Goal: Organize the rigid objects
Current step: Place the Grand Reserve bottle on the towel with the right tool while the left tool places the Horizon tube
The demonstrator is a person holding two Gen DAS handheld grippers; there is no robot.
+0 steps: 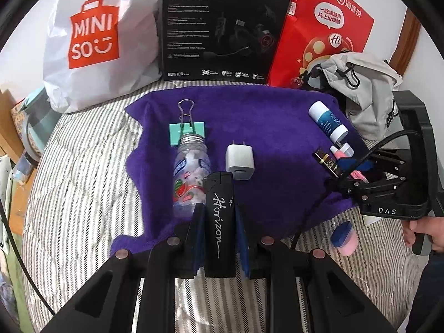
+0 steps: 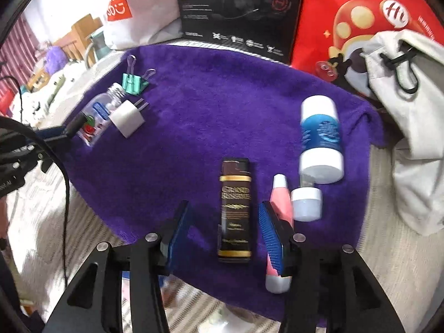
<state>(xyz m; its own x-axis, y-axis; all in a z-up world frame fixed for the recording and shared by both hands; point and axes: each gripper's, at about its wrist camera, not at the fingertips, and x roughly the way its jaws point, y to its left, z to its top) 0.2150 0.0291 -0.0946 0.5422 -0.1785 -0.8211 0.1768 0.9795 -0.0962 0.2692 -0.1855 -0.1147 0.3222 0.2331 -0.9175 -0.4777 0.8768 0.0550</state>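
My left gripper (image 1: 217,211) is shut on a black lighter (image 1: 219,222) marked "Horizon", held over the near edge of a purple towel (image 1: 263,127). Just beyond lie a clear plastic bottle (image 1: 188,174), a teal binder clip (image 1: 186,133) and a white charger plug (image 1: 240,162). My right gripper (image 2: 224,226) is open over the towel (image 2: 211,105), its fingers either side of a dark brown box (image 2: 236,211) lying flat. A pink tube (image 2: 280,194) lies just outside the right finger. A small white cap (image 2: 306,204) and a blue-and-white tube (image 2: 320,138) lie further right.
Behind the towel stand a white Miniso bag (image 1: 97,41), a black headset box (image 1: 222,25) and a red paper bag (image 1: 327,22). A grey drawstring pouch (image 1: 366,91) sits at the right. Striped bedding (image 1: 83,180) surrounds the towel. A pink-and-blue item (image 1: 344,236) lies off its near right edge.
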